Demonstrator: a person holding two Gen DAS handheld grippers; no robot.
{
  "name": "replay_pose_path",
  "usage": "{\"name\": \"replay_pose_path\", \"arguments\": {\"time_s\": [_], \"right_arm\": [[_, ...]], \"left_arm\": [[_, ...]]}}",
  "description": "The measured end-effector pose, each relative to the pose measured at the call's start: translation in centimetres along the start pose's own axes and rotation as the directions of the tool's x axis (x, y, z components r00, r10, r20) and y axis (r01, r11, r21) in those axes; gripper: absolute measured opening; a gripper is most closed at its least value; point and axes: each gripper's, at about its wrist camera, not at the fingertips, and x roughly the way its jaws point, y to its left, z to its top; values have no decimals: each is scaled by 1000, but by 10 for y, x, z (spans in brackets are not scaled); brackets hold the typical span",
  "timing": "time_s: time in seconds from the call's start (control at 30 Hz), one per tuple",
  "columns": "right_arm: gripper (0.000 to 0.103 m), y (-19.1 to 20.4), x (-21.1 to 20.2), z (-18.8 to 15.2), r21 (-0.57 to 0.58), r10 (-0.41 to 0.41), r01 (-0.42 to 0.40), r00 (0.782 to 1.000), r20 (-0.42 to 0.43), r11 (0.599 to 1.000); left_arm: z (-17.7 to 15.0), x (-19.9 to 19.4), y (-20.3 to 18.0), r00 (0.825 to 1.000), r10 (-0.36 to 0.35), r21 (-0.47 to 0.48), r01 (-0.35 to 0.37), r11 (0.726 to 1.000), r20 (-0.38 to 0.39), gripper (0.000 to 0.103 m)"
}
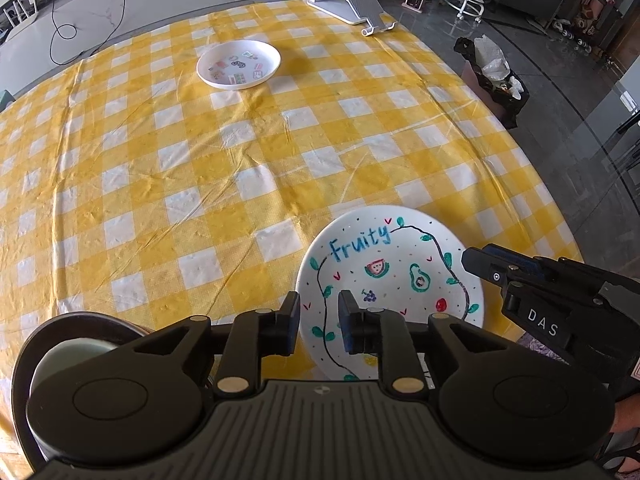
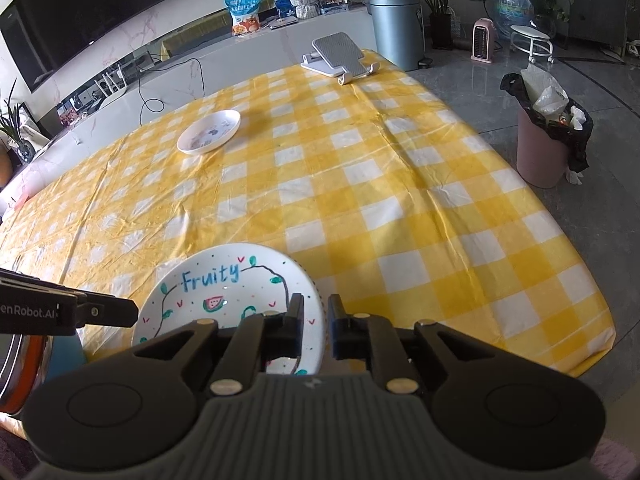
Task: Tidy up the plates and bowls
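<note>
- Left wrist view, starting far left: a dark bowl [image 1: 28, 360] with a pale one nested inside sits at the near table edge.
- Left gripper [image 1: 319, 316] has its fingers slightly apart, straddling the near left rim of the "Fruity" plate [image 1: 384, 268], not clamped.
- Right gripper [image 2: 315, 314] likewise has a small gap around the plate's right rim.
- Sticker plate [image 1: 238, 64] sits well apart, far across the yellow checked tablecloth [image 1: 200, 168].
- Phone stand [image 1: 356, 6] sits at the far right edge.

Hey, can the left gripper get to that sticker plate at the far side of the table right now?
Probably yes. The left gripper sits open over the Fruity plate, and only bare checked tablecloth lies between it and the sticker plate; it is a long reach.
</note>
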Motion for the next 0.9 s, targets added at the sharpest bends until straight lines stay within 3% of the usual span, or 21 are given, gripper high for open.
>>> {"name": "replay_pose_path", "arguments": {"time_s": [0.07, 0.27, 0.6, 0.9], "right_arm": [[26, 0, 0, 3, 3, 19, -19, 1000, 12, 1000], [30, -1, 10, 15, 35, 92, -93, 995, 50, 995], [33, 12, 42, 53, 86, 146, -152, 987, 64, 985], [33, 38, 85, 95, 75, 163, -168, 984, 71, 983]], "left_arm": [[3, -1, 1, 1000, 4, 9, -4, 1000, -1, 29], [18, -8, 12, 999, 27, 33, -28, 999, 21, 40], [69, -17, 45, 994, 48, 21, -51, 999, 93, 40], [114, 9, 69, 987, 68, 15, -71, 997, 144, 40]]}}
